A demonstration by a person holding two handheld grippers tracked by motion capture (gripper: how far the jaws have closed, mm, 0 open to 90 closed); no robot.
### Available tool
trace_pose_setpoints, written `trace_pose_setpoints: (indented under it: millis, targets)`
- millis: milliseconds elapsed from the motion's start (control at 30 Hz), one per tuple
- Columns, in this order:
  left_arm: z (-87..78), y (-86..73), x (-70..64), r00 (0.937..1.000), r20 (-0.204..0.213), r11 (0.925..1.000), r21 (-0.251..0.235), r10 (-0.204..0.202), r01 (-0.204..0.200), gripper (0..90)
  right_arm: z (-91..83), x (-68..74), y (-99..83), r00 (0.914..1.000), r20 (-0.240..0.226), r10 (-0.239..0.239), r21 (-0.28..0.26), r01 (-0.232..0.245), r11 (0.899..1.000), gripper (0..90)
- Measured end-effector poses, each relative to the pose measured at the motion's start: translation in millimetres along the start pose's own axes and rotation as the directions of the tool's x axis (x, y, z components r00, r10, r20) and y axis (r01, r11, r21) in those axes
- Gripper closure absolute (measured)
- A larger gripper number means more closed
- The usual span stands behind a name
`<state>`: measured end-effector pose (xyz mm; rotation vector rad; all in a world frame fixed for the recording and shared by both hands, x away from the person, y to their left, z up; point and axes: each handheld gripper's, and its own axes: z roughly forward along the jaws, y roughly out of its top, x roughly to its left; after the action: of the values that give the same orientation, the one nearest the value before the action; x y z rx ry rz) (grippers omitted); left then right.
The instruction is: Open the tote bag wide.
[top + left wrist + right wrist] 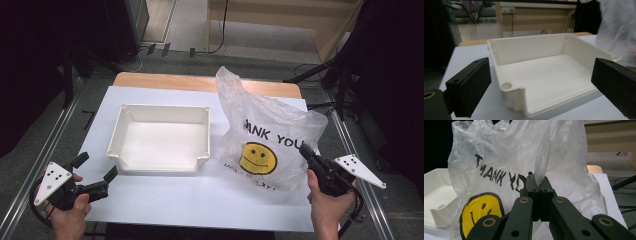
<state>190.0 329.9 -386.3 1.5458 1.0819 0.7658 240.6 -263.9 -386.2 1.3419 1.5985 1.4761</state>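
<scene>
Nearest the camera, two hands come in at the bottom of the high view, each holding a tool. Left tool (95, 172) hangs released, its jaws spread wide over the white bench (200, 200) and aimed at the near, notched side of the white tray (159, 166), which it does not touch. Right tool (306, 150) is clenched on a fold of the plastic bag (265, 130); in the right gripper view a strip of film rises from between the closed jaws (539, 188).

That bag stands just beside the tray on its right, printed with a yellow smiley face (258, 158) and "THANK YOU". It looks thin, soft and very light, a film that will crumple, slide and sag rather than keep a shape, so a pinch on a gathered fold or a handle loop seems safer than on one taut sheet, which might tear or slip. Whether anything is inside cannot be told.

By contrast the tray looks stiff and empty; its rim would give a firm hold.
</scene>
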Motion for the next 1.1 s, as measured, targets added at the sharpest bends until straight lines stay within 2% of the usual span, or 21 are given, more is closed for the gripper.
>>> trace_pose_setpoints:
  millis: [233, 500, 700, 767, 1100]
  targets:
    - [17.3, 8.4, -20.3, 0.9983, 0.057, 0.9997, 0.020, 0.014, -0.015, 3.1, -0.6, 2.0, -1.2, 1.0000, -0.008, -0.004, -0.003, 0.004, 1.000, 90.0]
    - [48.3, 22.4, -47.8, 0.9914, 0.126, 0.9988, 0.027, 0.036, -0.040, 3.1, -2.1, 5.6, -1.7, 0.9997, -0.016, -0.018, -0.006, 0.018, 1.000, 90.0]
    - [68.2, 31.2, -67.3, 0.9861, 0.157, 0.9981, 0.021, 0.053, -0.057, 3.1, -3.5, 6.1, -3.2, 0.9995, -0.018, -0.027, -0.009, 0.027, 1.000, 90.0]
    - [71.2, 32.4, -69.6, 0.9853, 0.162, 0.9981, 0.023, 0.053, -0.057, 3.1, -3.6, 6.1, -3.4, 0.9995, -0.019, -0.026, -0.009, 0.026, 1.000, 90.0]
    - [108.2, 39.9, -94.0, 0.9751, 0.216, 0.9969, 0.047, 0.051, -0.063, 3.1, -2.0, 11.2, -6.6, 0.9985, -0.034, -0.042, -0.003, 0.042, 0.999, 90.0]
